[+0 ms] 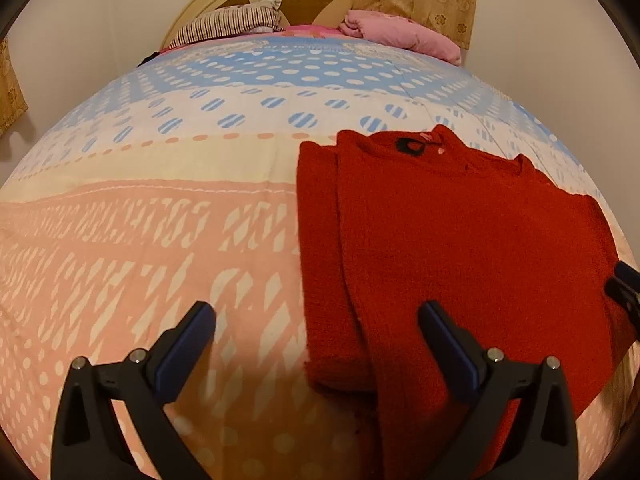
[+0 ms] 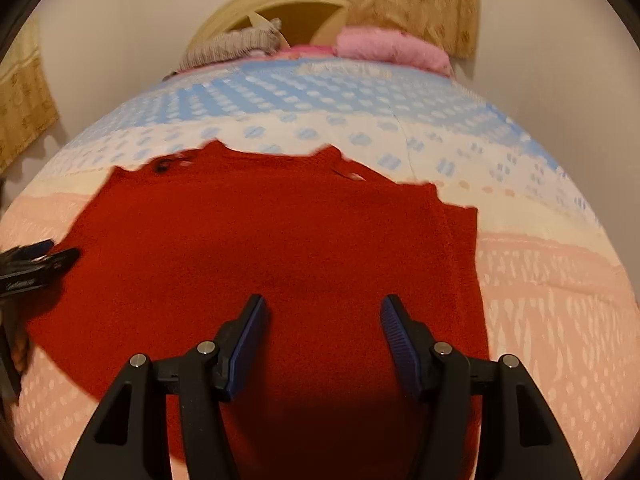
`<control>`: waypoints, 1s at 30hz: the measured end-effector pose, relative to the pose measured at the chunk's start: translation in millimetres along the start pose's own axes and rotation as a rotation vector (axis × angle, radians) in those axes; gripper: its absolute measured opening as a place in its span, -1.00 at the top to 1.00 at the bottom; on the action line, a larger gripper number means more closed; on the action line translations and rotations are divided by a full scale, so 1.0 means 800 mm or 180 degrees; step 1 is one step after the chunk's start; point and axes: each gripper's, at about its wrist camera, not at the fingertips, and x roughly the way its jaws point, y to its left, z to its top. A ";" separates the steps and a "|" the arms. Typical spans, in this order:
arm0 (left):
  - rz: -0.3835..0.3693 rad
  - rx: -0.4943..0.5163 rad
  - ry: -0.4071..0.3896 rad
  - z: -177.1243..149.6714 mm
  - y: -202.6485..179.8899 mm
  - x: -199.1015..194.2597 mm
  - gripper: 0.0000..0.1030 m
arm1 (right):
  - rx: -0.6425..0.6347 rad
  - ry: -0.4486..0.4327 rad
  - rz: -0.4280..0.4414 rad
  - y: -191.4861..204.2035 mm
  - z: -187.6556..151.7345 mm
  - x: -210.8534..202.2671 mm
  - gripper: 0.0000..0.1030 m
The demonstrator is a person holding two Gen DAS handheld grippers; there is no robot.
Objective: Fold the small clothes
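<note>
Red sweater on the bed, near hem cut off below frame, left gripper fingers spread, empty, right gripper fingers spread above the sweater, right view blurred.

A deep red fuzzy knit sweater with a small black motif lies on a bedspread banded in salmon pink, cream and sky blue with white dots and dashes, near a brown-and-white striped pillow.

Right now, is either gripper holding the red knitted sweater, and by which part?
Neither: left gripper and right gripper are open above the red knitted sweater.
</note>
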 end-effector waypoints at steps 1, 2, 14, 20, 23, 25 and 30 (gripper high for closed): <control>-0.0012 -0.0008 0.0004 0.000 0.001 0.000 -1.00 | -0.0077 -0.0029 0.0064 0.013 -0.001 -0.007 -0.18; -0.0021 -0.0014 0.0008 -0.001 0.001 0.000 -1.00 | -0.0183 -0.0078 0.0138 0.031 -0.002 -0.015 -0.18; -0.0312 -0.0211 0.0004 0.003 0.023 -0.002 -1.00 | -0.1082 -0.0190 0.0440 0.165 -0.046 -0.038 -0.18; -0.0509 -0.0491 -0.0253 0.007 0.043 -0.016 -1.00 | -0.1574 -0.0251 0.0339 0.214 -0.072 -0.040 -0.18; -0.0592 -0.0423 -0.0294 0.012 0.038 -0.016 -1.00 | -0.1860 -0.0333 0.0181 0.241 -0.080 -0.041 -0.18; -0.0601 -0.0379 -0.0230 0.018 0.035 -0.009 -0.97 | -0.2012 -0.0412 0.0090 0.258 -0.084 -0.042 -0.18; -0.0666 -0.0359 -0.0154 0.035 0.032 0.010 -0.72 | -0.2090 -0.0450 -0.0050 0.280 -0.081 -0.037 -0.18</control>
